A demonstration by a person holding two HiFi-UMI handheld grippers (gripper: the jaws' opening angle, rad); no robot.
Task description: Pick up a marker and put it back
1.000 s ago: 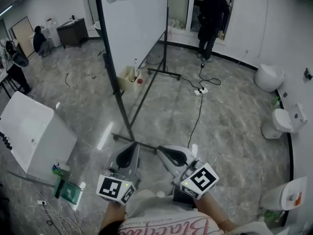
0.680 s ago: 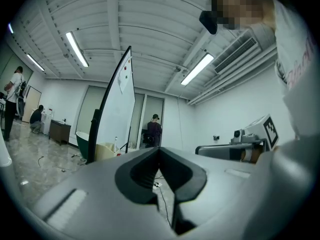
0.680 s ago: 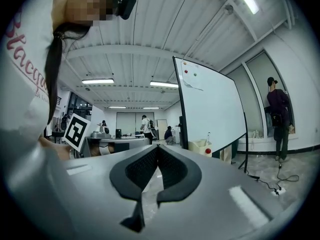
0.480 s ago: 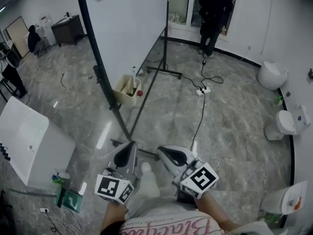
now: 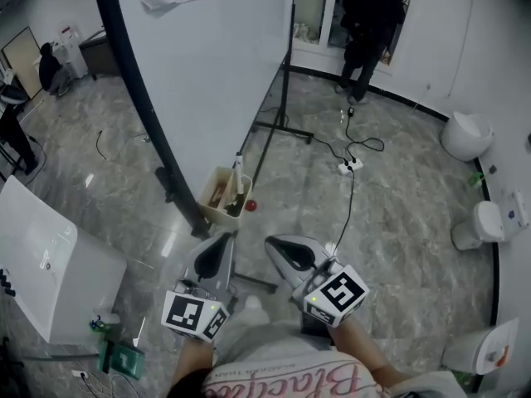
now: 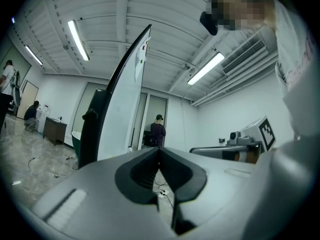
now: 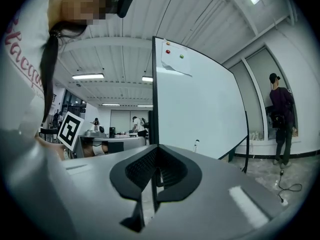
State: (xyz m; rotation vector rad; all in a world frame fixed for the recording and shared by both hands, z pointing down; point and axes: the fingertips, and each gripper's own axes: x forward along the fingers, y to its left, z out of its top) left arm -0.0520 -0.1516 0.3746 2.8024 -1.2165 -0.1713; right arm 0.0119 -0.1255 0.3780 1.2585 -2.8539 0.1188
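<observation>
**Short of the whiteboard: pick-up not begun**

Nearest, well short of the whiteboard (image 5: 224,73), the left gripper (image 5: 221,242) and right gripper (image 5: 272,245) have their grey moulded jaws, ribbed inside, pressed together on nothing. No marker is lifted, so pick-up and return both appear outstanding. At the whiteboard's foot sits a beige boxy bin (image 5: 214,196), in which a slim pale stick, probably the marker (image 5: 239,171), stands upright. The whiteboard itself shows a smooth white face in a dark frame.

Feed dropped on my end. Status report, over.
Left gripper and right gripper shut, empty. Marker-like stick upright in bin by whiteboard, untouched. Stand's floor bar underfoot.
</observation>
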